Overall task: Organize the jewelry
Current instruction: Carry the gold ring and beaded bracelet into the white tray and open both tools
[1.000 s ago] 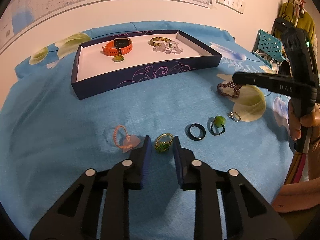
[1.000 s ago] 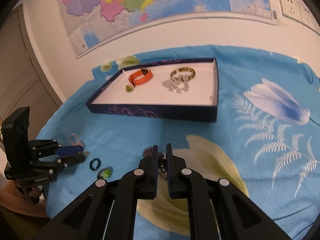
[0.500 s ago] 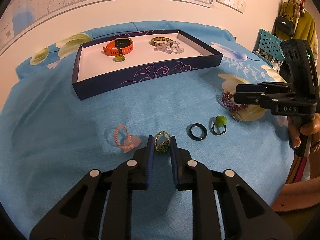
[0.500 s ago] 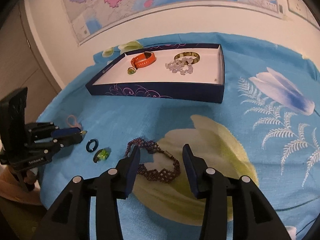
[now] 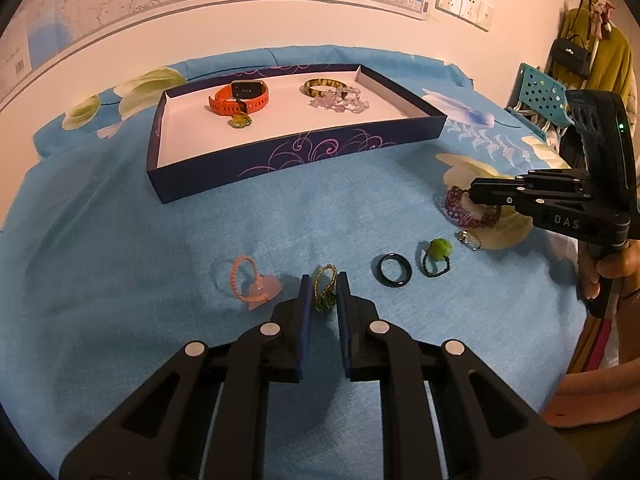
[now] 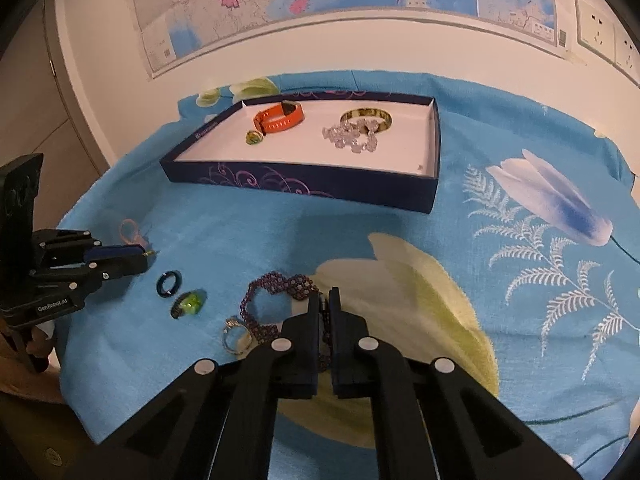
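Between left tongs (image 5: 324, 284), a green-gold ring (image 5: 324, 292)

Jewelry lying partly in the tray, partly loose on the blue cloth.

The navy tray (image 5: 304, 152) is holding 4 pieces: an orange watch (image 5: 239, 98), a green bead (image 5: 240, 121) just in front of it, a gold-brown bangle (image 5: 322, 86) and a clear crystal bracelet (image 5: 340, 101) lying against the bangle. On the cloth, a pink ring (image 5: 250, 280) is lying at the left, a gold-green ring (image 5: 324, 288) is standing upright between 2 gripper fingers, and a black ring (image 5: 393, 270) is lying flat beside a green-stone ring (image 5: 437, 256). A silver ring (image 6: 237, 338) is resting just beside the purple bracelet (image 6: 276, 294), which is pinched at its near edge.
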{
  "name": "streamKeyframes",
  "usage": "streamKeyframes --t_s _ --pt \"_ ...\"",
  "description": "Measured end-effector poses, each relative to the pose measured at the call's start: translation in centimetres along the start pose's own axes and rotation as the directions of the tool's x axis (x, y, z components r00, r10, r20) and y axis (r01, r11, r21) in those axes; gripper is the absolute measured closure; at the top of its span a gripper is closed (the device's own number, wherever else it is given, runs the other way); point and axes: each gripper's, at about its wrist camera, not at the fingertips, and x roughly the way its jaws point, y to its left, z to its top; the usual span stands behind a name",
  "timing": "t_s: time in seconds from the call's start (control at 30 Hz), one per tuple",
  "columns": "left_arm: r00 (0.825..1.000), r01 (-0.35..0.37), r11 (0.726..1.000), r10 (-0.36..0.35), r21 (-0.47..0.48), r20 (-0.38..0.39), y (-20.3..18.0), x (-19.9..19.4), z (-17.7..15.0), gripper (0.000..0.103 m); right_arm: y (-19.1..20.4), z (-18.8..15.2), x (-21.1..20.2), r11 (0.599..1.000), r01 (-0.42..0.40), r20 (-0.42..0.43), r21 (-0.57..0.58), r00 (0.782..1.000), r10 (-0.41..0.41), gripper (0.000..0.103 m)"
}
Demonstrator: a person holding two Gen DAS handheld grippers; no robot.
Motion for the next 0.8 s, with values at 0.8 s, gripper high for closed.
streamKeyframes --t_s 0.8 --pt "0.990 0.008 0.999 -0.013 0.039 0.138 0.6 -3.0 4.5 0.091 1.4 6.4 -3.9 0.997 -0.017 0.180 -0.072 0.983 0.029 0.100"
